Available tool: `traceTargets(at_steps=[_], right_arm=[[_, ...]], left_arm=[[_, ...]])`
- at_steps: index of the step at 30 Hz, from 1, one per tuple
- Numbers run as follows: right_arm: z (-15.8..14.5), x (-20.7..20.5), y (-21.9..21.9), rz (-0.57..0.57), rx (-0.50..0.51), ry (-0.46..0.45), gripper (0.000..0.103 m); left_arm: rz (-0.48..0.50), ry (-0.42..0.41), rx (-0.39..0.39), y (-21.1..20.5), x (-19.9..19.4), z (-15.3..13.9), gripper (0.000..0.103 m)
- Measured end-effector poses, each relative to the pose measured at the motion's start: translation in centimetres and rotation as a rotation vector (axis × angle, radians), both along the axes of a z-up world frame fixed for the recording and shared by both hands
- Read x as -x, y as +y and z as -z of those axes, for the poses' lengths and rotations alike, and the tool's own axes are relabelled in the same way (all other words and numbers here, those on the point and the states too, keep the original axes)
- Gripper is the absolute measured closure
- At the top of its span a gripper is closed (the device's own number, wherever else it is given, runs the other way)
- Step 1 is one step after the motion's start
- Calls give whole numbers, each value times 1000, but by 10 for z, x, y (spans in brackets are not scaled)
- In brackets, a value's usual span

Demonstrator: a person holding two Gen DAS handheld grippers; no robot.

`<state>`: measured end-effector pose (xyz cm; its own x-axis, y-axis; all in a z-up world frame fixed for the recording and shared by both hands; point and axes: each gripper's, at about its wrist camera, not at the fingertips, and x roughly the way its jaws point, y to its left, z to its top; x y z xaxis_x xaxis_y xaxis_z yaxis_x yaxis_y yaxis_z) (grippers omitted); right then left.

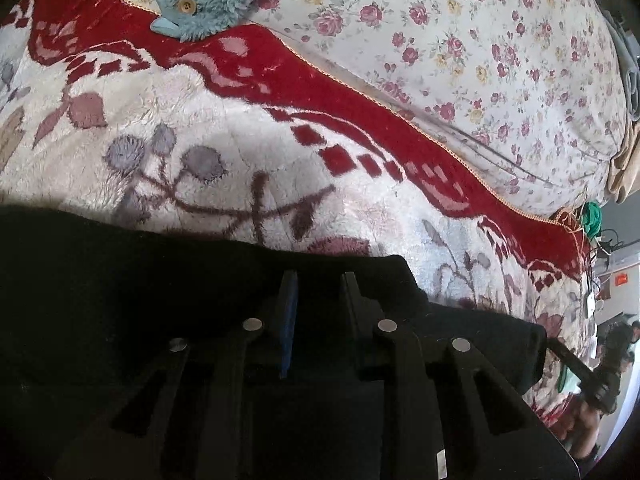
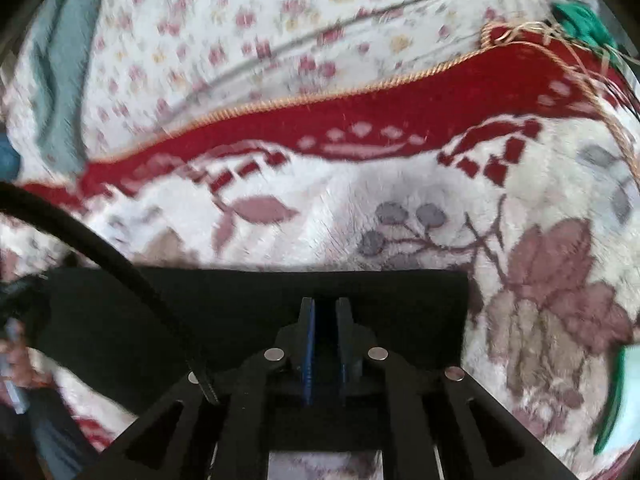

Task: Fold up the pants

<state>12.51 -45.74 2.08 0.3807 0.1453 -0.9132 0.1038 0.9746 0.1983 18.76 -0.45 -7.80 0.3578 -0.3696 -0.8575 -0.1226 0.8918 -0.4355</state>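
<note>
Both my grippers, left [image 1: 316,280] and right [image 2: 325,306], are clamping jaws on the black pants [image 2: 260,300], so I'm keeping that edge taut and level over the blanket [image 2: 340,208].

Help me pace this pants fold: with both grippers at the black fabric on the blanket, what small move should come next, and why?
Probably carry the fabric edge forward, both hands together. The right gripper looks shut on the black pants, and the left gripper is narrowly parted with the cloth around its fingers. The pants lie flat on the floral blanket, with bare blanket ahead to fold over.
</note>
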Motion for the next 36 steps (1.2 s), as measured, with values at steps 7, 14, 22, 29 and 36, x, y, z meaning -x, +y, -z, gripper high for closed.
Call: traceTargets(at_steps=[7,14,22,29,36], right_arm=[[-17,81,-39,248,-220,-87,90],[-5,93,21,111,-167,-158,90],[6,87,35,-25,-274,-107,90],[7,92,21,29,-391,-93,89],[5,95,22,19,-400,-102,89]], left_arm=[[-3,-134,93,-12,13,-32,81],[75,-196,170,-74,37,-31,75],[85,-175,105,-79,29,-26,75],[96,-237,18,-86,26,-26,75],[52,-315,-62,-84,27,-36,75]])
